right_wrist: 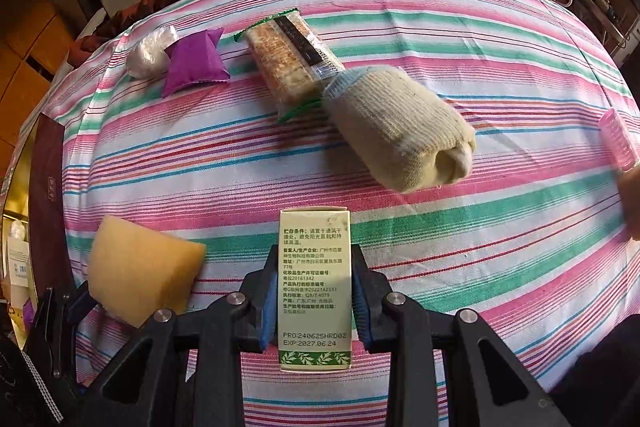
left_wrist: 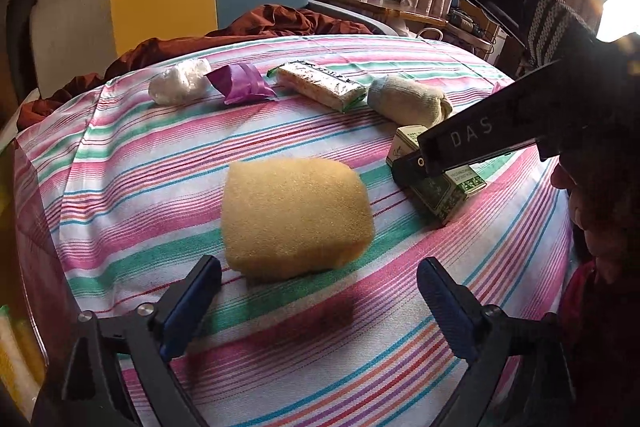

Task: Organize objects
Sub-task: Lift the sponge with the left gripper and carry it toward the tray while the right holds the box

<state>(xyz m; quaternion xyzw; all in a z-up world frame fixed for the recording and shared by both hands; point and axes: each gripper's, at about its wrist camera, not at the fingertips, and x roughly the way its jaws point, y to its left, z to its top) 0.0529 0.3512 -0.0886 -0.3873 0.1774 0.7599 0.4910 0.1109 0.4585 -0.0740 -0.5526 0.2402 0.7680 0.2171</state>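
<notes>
Right wrist view, left to right: one yellow sponge [right_wrist: 140, 269] near the bed's left edge, one white bundle [right_wrist: 150, 51], one purple sachet [right_wrist: 196, 62], one snack pack [right_wrist: 290, 61], one rolled sock [right_wrist: 404, 129] and one pink roller [right_wrist: 618, 139] at the right edge. All lie on the striped sheet [right_wrist: 500, 75]. The bundle touches the sachet; the pack's near end touches the sock. These four form a row toward the far edge.

Right gripper [right_wrist: 314, 301]: jaws clamped on one green box [right_wrist: 314, 287], pads against its two long sides, near the front edge.

Left gripper [left_wrist: 320, 301]: jaws wide apart, holding nothing; the sponge [left_wrist: 296, 217] sits just ahead of the fingertips, not touching either pad.

Open sheet lies between the sponge and the far row, and to the right of the box up to the right edge.
</notes>
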